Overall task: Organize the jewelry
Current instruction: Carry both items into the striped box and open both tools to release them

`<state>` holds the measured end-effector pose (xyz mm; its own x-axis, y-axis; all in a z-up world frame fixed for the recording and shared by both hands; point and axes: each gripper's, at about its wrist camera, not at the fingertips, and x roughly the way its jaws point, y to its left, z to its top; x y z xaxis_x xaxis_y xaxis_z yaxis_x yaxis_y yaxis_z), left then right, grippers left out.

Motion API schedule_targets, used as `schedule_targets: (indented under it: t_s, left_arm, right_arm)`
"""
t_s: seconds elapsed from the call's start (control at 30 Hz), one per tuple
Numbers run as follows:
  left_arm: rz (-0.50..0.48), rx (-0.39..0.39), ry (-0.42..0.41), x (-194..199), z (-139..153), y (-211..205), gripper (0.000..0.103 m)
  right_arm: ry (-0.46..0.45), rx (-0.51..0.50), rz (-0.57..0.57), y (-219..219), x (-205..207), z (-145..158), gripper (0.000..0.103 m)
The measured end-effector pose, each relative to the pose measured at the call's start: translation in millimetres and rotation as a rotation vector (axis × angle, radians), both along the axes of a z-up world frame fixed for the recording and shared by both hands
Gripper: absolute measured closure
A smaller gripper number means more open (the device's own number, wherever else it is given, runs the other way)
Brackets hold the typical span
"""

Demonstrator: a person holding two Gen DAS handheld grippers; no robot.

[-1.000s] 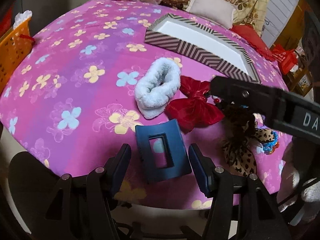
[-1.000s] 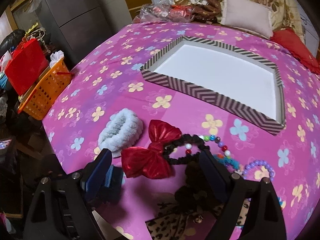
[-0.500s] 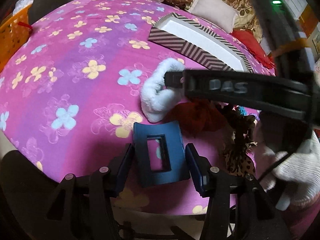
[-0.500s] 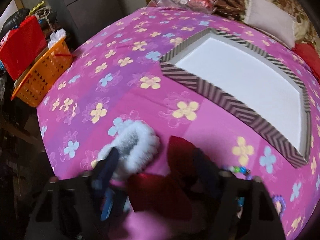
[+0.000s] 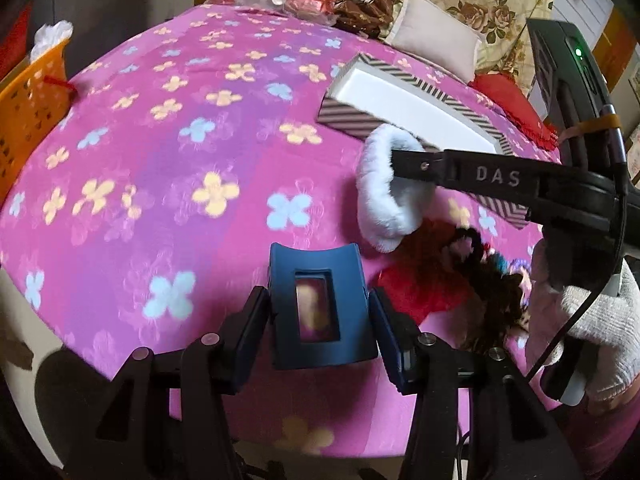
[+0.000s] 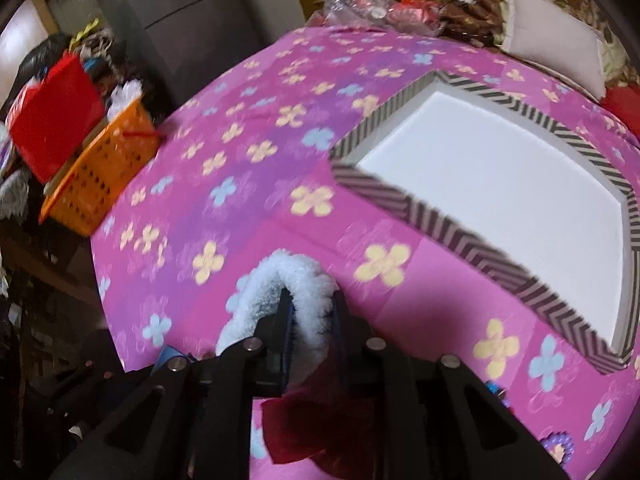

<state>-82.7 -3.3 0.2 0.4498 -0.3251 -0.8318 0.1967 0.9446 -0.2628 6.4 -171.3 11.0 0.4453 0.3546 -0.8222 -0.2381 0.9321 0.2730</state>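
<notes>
Right tongs (image 6: pixel 310 320) clench the white fluffy scrunchie (image 6: pixel 280 280), left tongs (image 5: pixel 320 320) clamp the blue hair claw (image 5: pixel 320 308); the striped tray (image 6: pixel 440 220) holds nothing yet, so sorting has barely begun.

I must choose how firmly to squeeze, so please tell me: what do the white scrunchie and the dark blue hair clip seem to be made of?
White scrunchie: apparently plush faux fur over a soft band; its pile is fuzzy and matte, and it dents between the right hand-held gripper fingers.
Dark blue hair clip: probably hard plastic with a matte finish; its edges are crisp and its rectangular window keeps its shape between the left hand-held gripper fingers.
</notes>
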Motion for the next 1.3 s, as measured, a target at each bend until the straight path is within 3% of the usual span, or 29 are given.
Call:
schedule_targets:
  t_s: [0.33, 0.6, 0.87, 1.13, 1.23, 1.3]
  left_arm:
    - [-0.039, -0.021, -0.055, 58, 25, -20, 0.046]
    - [-0.086, -0.039, -0.089, 131, 39, -55, 0.046]
    - [-0.123, -0.047, -0.07, 190, 31, -86, 0.046]
    - [-0.113, 0.025, 0.009, 223, -1, -98, 0.046]
    - [-0.099, 0.013, 0.031, 229, -8, -95, 0.046]
    - [-0.1, 0.014, 0.017, 228, -6, -96, 0.045]
  right_arm:
    - [-0.067, 0.005, -0.156, -56, 52, 31, 0.085]
    - [-0.016, 0.008, -0.257, -95, 124, 18, 0.085]
    - [0.013, 0.029, -0.322, -114, 191, 2, 0.085]
    - [0.04, 0.059, -0.326, -111, 233, -24, 0.085]
    - [0.052, 0.079, -0.3, -107, 239, -30, 0.075]
    - [0.032, 0.095, -0.304, -106, 238, -27, 0.047]
